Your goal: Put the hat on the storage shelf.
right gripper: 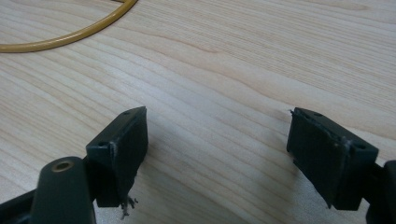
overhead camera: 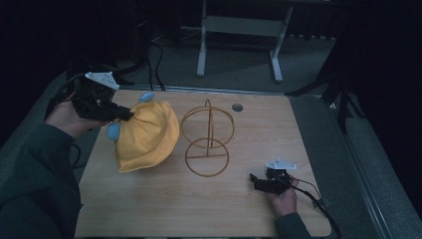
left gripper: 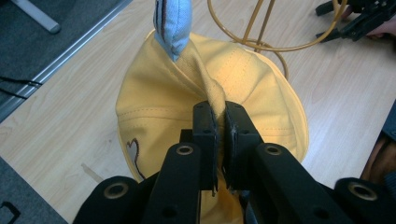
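A yellow cloth hat [overhead camera: 147,137] with light-blue ears [overhead camera: 113,131] lies at the left of the wooden table [overhead camera: 164,199]. My left gripper [overhead camera: 128,114] is shut on a pinched fold of the hat's yellow fabric [left gripper: 215,95], and a blue ear [left gripper: 173,25] stands up beyond the jaws. Beside the hat, at the table's middle, stands a yellow wire stand [overhead camera: 207,139] made of rings. My right gripper [overhead camera: 254,180] rests low near the front right of the table, open, with bare wood between its pads [right gripper: 126,140]. A curve of the wire stand's base ring [right gripper: 70,35] shows at that view's top left.
A small dark round hole [overhead camera: 237,107] marks the table's far edge. Beyond the table stands a grey metal frame [overhead camera: 239,30] on the floor. Cables trail off at the left [overhead camera: 159,64] and from the right gripper [overhead camera: 318,199].
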The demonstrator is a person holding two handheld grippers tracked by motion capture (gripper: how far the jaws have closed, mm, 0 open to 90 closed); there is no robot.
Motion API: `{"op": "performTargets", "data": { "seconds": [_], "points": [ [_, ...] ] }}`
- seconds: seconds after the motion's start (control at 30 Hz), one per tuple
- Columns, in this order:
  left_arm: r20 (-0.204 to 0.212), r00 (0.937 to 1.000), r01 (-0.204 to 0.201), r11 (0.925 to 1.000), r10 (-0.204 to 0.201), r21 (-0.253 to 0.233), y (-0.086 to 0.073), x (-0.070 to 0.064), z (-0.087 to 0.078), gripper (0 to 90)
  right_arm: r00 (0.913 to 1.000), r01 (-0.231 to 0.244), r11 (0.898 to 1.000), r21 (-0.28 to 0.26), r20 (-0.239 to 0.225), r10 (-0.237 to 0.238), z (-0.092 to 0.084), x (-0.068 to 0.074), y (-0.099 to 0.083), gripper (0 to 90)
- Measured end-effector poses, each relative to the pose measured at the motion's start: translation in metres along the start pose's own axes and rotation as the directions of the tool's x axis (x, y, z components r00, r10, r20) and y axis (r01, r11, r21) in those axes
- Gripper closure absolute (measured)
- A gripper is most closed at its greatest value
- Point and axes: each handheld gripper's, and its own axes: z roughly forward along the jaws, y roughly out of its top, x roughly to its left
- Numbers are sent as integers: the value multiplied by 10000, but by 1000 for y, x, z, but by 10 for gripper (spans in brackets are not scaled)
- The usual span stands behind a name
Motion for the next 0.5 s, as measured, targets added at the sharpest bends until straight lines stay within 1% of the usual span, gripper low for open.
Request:
{"op": "performTargets", "data": {
  "seconds": [0.37, 0.5],
  "points": [
    [-12, 10000, -13, 9995, 12, -329, 5, 0, -8, 847, 10000, 14, 10000, -4, 0, -14, 0, 0, 0, 204],
    [81, 10000, -14, 9989, 18, -473, 6, 0, -9, 847, 10000, 16, 10000, -5, 0, -16, 0, 0, 0, 204]
  ]
}}
